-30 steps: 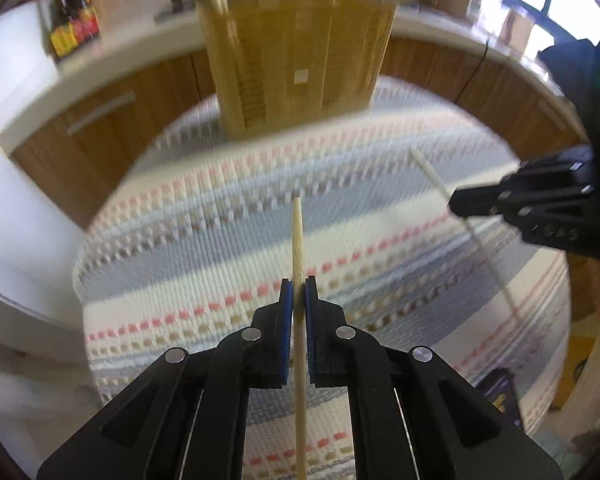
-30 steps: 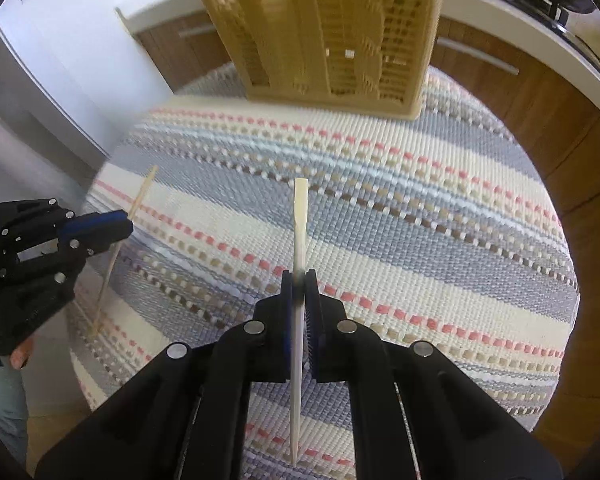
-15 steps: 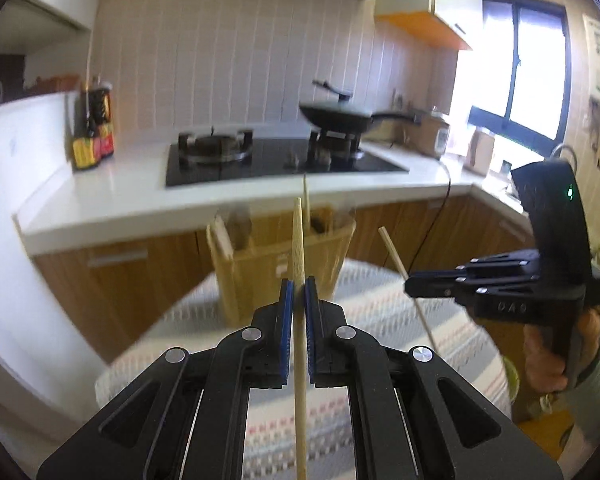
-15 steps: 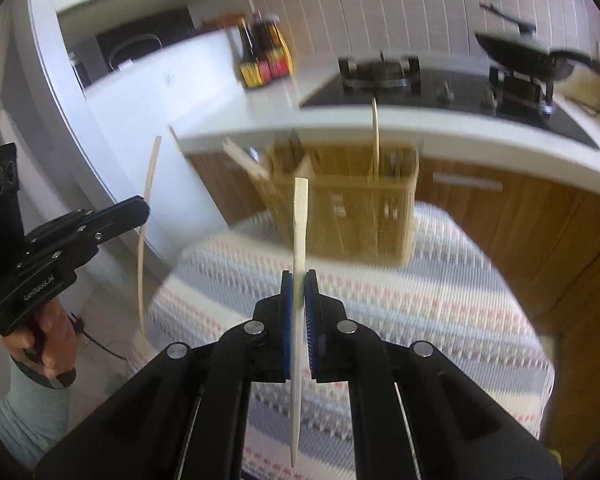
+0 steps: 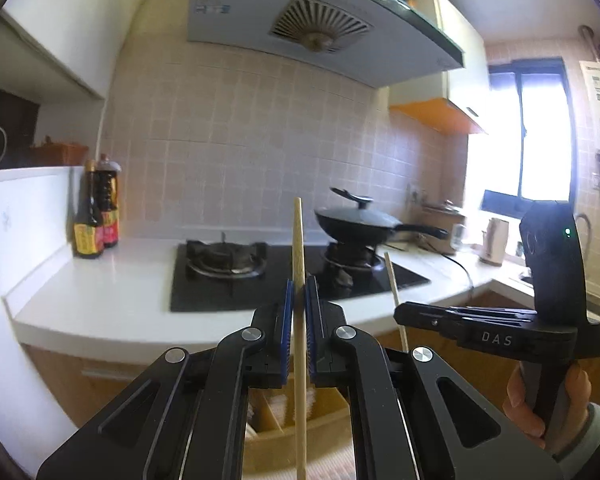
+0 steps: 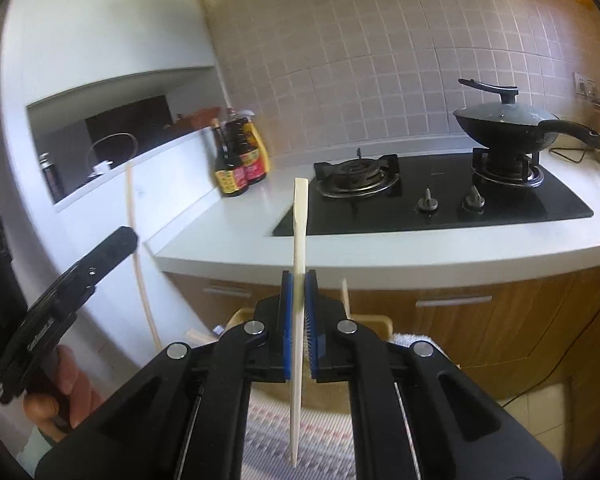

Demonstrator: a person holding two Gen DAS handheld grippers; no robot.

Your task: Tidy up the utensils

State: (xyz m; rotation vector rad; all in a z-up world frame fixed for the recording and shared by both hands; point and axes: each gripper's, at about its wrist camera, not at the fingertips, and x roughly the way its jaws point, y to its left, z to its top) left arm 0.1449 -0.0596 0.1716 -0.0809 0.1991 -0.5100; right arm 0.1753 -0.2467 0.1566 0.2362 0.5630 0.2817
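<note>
The left gripper (image 5: 299, 304) has black plastic arms with shiny round bolts and blue ridged pads, and those pads are squeezed tight on a thin, round wooden chopstick (image 5: 298, 264) that stands straight up. The right gripper (image 6: 299, 304) looks the same, and its blue pads are pinched on a paler, flat-topped chopstick (image 6: 300, 248) that also stands almost straight up. Both grippers are held level and point toward the far kitchen wall of small pink square tiles. Each chopstick hangs down past its pads, above a tan basket holder (image 5: 324, 428) with little walls inside; the holder sits low in both views, mostly hidden behind the grippers. In the left view the right gripper reaches in from the right, a hand (image 5: 540, 404) wrapped round its black handle. A striped woven cloth (image 6: 292, 436) lies under the holder. Far away a smooth white counter (image 5: 112, 292) holds a shiny black stove (image 6: 440, 200), a dark round pan (image 6: 512, 124) with a lid, and two dark sauce bottles (image 5: 96, 220).
</note>
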